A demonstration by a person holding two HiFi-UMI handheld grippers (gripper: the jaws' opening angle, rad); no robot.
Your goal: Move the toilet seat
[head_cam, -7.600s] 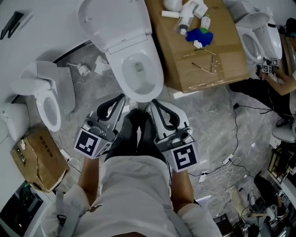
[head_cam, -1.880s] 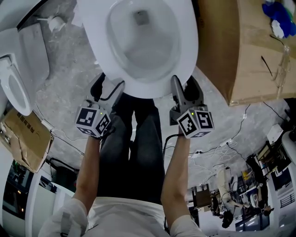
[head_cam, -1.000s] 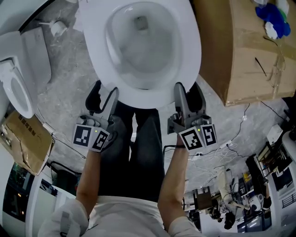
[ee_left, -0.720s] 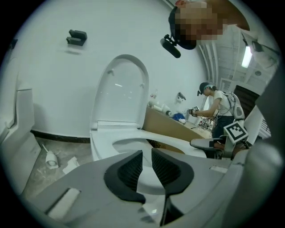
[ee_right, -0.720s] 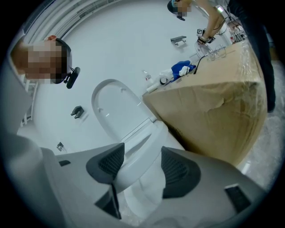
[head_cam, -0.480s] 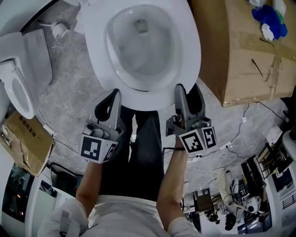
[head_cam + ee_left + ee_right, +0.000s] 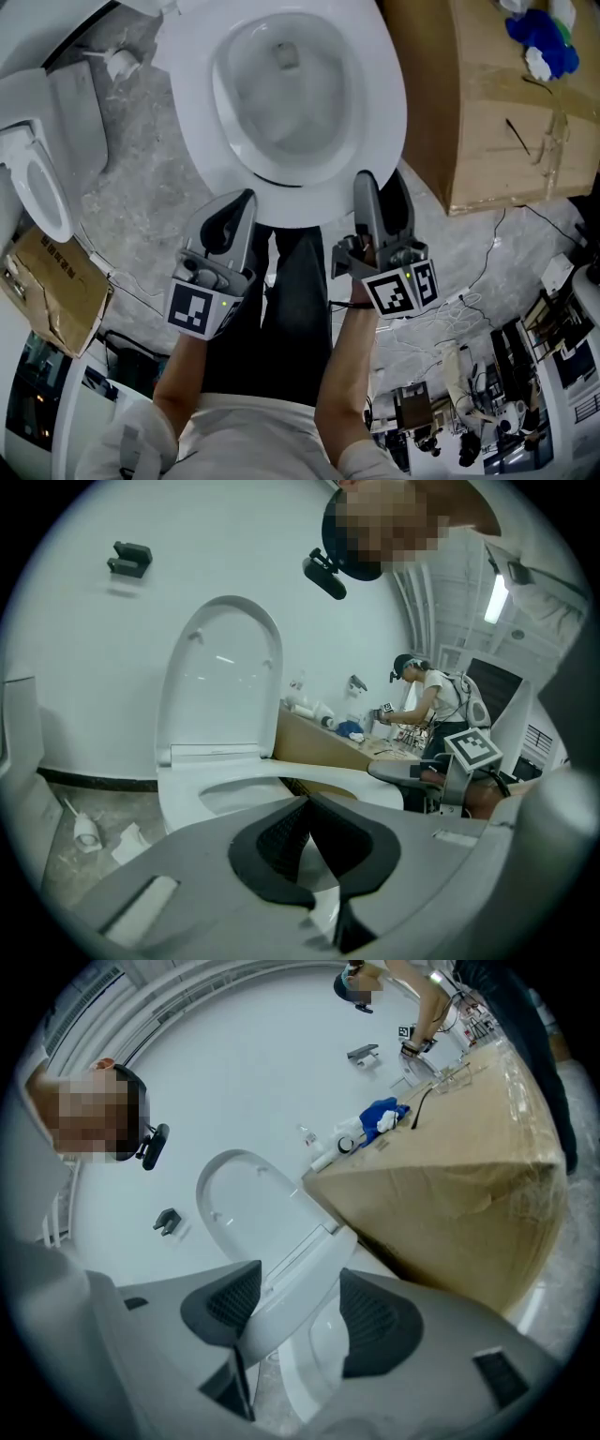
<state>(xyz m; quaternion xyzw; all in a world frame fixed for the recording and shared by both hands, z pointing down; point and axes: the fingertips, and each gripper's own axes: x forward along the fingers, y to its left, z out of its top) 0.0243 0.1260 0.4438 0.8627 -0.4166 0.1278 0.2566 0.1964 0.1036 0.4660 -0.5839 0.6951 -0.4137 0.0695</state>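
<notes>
The white toilet seat [image 7: 386, 94] lies flat on the bowl, and its lid [image 7: 220, 682] stands upright behind it. My left gripper [image 7: 246, 199] is shut just short of the seat's front left edge. In the left gripper view its pads [image 7: 281, 832] meet with nothing between them, and the seat [image 7: 187, 785] lies beyond. My right gripper [image 7: 378, 178] is at the front right edge, open wide. In the right gripper view [image 7: 295, 1312] the seat's rim [image 7: 300, 1274] runs between the two pads [image 7: 225, 1305], with a gap on one side.
A big cardboard box [image 7: 487, 112] with a blue cloth [image 7: 536, 28] stands close on the right. A second toilet [image 7: 37, 178] and a smaller box [image 7: 56, 281] are on the left. Cables [image 7: 469, 272] trail on the floor. Another person [image 7: 427, 696] works in the background.
The left gripper's jaws have closed from wide open to shut, and it has shifted slightly right toward the seat's front. The right gripper has stayed at the seat's edge.
</notes>
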